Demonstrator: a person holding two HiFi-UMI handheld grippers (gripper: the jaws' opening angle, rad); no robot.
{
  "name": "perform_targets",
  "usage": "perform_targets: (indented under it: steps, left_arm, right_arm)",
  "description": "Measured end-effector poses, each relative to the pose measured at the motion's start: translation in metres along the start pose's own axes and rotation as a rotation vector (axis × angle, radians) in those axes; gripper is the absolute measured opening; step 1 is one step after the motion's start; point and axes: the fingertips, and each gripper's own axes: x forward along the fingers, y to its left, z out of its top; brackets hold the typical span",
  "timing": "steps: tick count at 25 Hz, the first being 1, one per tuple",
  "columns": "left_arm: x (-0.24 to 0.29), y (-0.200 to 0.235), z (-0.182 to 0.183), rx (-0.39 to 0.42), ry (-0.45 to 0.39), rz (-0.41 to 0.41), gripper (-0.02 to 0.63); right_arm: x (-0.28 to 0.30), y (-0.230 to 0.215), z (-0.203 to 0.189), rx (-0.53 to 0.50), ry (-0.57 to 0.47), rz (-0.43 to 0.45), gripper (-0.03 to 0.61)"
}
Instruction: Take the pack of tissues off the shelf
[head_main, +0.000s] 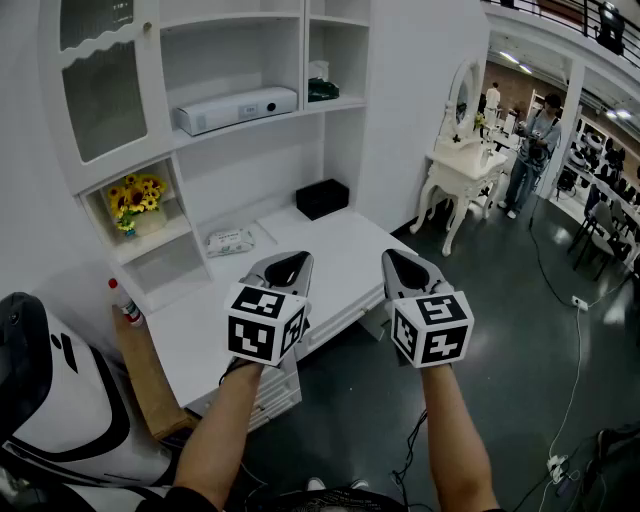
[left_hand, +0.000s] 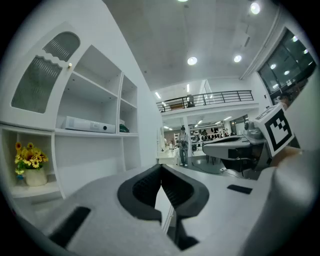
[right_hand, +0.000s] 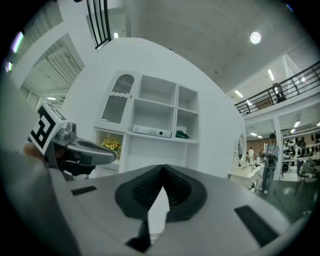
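A flat white pack of tissues (head_main: 230, 241) lies on the white desk top (head_main: 340, 250) at the foot of the shelf unit, below the middle shelf. A small green packet (head_main: 322, 90) sits on the upper right shelf and shows again in the right gripper view (right_hand: 181, 134). Both grippers hover side by side over the desk's front edge, well short of the pack. My left gripper (head_main: 287, 268) (left_hand: 161, 170) has its jaws shut and holds nothing. My right gripper (head_main: 402, 268) (right_hand: 162, 172) is likewise shut and empty.
A long white device (head_main: 236, 108) lies on the middle shelf. A vase of sunflowers (head_main: 135, 203) fills a left cubby. A black box (head_main: 322, 198) stands at the desk's back right. A red-capped bottle (head_main: 125, 302), a dressing table (head_main: 465, 160), a person (head_main: 530, 150) and floor cables (head_main: 560, 465) are around.
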Motion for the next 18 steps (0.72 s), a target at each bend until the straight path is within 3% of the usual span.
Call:
perform_targets:
  steps: [12, 18]
  left_arm:
    - [0.017, 0.002, -0.005, -0.002, 0.0, 0.003, 0.008]
    - [0.05, -0.001, -0.006, 0.016, 0.018, 0.021, 0.008]
  right_arm:
    - [0.014, -0.009, -0.002, 0.007, -0.019, 0.006, 0.006]
    - [0.034, -0.036, -0.003, 0.01, -0.04, 0.031, 0.041]
